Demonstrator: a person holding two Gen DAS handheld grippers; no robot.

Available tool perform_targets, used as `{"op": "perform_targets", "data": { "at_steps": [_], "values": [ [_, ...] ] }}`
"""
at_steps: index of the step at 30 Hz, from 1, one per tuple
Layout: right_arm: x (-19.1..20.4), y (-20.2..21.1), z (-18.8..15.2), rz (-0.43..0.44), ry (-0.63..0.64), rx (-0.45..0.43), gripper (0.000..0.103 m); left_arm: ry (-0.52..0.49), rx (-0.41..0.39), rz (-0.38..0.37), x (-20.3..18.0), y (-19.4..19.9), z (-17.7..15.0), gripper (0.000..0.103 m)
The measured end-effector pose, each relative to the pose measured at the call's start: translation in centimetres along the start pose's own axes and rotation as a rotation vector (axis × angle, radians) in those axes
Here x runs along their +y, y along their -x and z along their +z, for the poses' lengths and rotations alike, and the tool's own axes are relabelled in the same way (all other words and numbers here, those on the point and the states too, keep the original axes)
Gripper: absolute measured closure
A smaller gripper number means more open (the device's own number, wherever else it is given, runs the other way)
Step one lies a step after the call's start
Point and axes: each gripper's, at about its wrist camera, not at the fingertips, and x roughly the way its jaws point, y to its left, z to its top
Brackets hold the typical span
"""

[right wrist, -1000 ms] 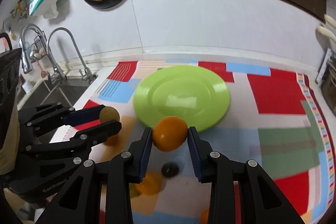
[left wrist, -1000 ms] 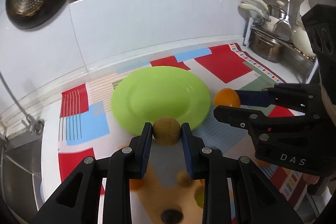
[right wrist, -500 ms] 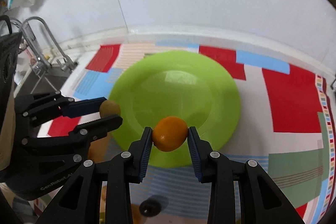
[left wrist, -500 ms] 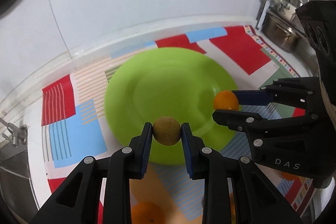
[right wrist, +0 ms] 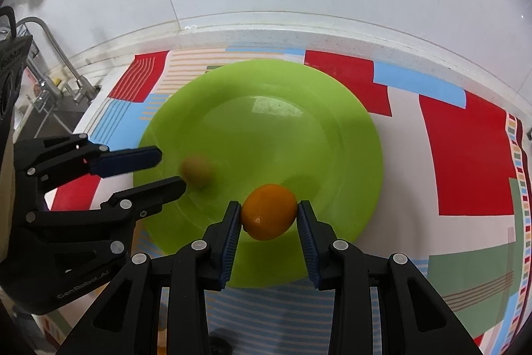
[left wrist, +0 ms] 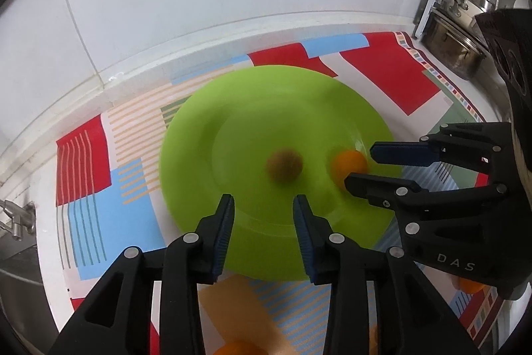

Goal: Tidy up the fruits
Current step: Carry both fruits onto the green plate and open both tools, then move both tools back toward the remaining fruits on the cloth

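**Brown fruit on the plate, orange between the right claw's pads**

The left claw (left wrist: 262, 215) stands wide with nothing between its fingers. Just ahead of it a small brown fruit (left wrist: 283, 165), blurred, is on the green plate (left wrist: 232, 122). The right claw (right wrist: 268, 215) is above the plate's near side with an orange (right wrist: 268, 211) between its pads, which sit close at both sides; whether they press it, I cannot tell. The plate lies on a colourful mat (right wrist: 465, 155) on the worktop.
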Motion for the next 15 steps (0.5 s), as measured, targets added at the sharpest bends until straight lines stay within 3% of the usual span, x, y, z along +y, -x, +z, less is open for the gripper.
{"op": "perform_targets", "data": {
  "at_steps": [6, 15],
  "values": [
    [0.1, 1.9, -0.7, -0.011, -0.016, -0.042, 0.064, 0.002, -0.043, 0.025, -0.5, 2.3, -0.6, 0.061],
    [0.9, 7.8, -2.8, -0.019, -0.047, -0.174, 0.064, 0.010, -0.184, 0.076, -2.4, 8.8, -2.6, 0.050]
  ]
}}
